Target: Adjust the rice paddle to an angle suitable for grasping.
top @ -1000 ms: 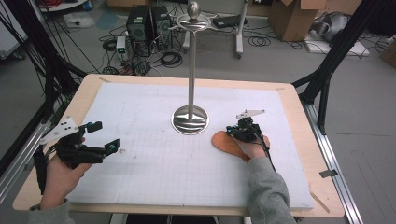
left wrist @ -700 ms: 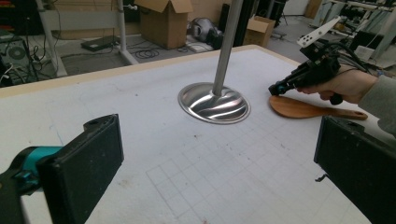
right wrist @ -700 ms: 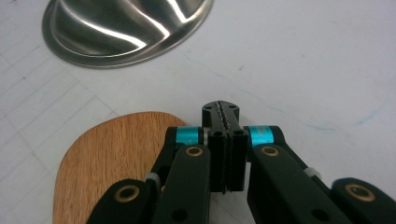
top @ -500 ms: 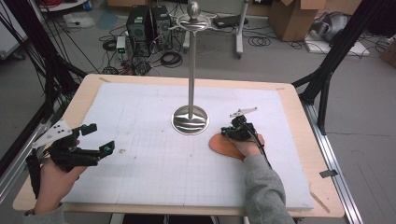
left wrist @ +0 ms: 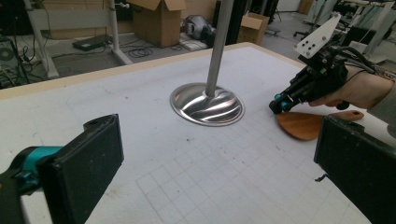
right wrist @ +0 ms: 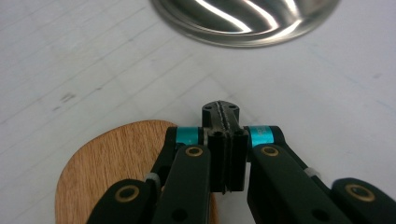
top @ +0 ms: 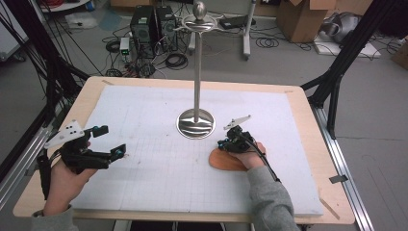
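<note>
No readable writing anywhere. Left gripper (top: 109,141) has drifted nearer along the worktop's (top: 298,103) left edge, jaws spread wide. Right gripper (top: 222,144) stays pressed together over the wooden paddle (top: 225,162), right of the metal stand (top: 196,123).

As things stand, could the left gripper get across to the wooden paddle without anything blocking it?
Probably yes. The left gripper is open, and bare gridded mat lies between it and the wooden paddle. The stand's round steel base sits off that line. The right gripper, shut above the paddle, crowds one edge.
</note>
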`<state>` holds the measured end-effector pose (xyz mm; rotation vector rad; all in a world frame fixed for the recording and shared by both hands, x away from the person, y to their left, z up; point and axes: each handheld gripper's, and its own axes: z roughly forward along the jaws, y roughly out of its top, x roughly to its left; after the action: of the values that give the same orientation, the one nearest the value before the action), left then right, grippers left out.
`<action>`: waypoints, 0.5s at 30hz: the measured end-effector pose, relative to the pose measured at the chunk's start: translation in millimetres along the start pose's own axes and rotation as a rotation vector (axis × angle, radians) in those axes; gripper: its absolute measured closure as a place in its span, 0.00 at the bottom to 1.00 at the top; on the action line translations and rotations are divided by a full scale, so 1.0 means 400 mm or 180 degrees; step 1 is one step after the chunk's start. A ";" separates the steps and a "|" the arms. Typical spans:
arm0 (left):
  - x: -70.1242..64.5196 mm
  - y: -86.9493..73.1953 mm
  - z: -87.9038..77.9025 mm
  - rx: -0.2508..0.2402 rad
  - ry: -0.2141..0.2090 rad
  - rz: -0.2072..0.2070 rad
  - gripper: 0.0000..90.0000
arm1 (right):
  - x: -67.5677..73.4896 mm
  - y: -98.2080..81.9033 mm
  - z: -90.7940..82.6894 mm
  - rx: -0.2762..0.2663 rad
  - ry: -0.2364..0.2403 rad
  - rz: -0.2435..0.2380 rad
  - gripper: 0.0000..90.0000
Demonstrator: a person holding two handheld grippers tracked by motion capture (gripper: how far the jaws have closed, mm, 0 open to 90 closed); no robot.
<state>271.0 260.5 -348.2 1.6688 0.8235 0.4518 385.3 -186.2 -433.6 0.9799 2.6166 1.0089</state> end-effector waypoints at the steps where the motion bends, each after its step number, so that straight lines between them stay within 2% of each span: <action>1: 0.000 0.002 0.004 0.0005 -0.0017 0.0010 0.02 | 0.007 0.001 0.001 0.0013 0.0010 -0.0020 1.00; 6: -0.002 0.005 0.015 0.0010 -0.0041 0.0023 0.02 | 0.061 0.005 -0.002 0.0152 0.0114 -0.0183 1.00; 10: -0.005 0.010 0.024 0.0003 -0.0071 0.0033 0.02 | 0.096 0.001 -0.006 0.0190 0.0123 -0.0297 1.00; 12: -0.006 0.011 0.028 0.0009 -0.0083 0.0037 0.02 | 0.106 -0.009 -0.008 0.0130 0.0125 -0.0285 1.00; 15: -0.008 0.014 0.038 0.0013 -0.0108 0.0045 0.02 | 0.112 -0.022 -0.011 0.0056 0.0206 -0.0224 1.00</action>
<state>280.6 247.3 -346.6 1.6826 0.7884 0.4307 344.6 -164.9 -432.7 0.8664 2.6962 1.0192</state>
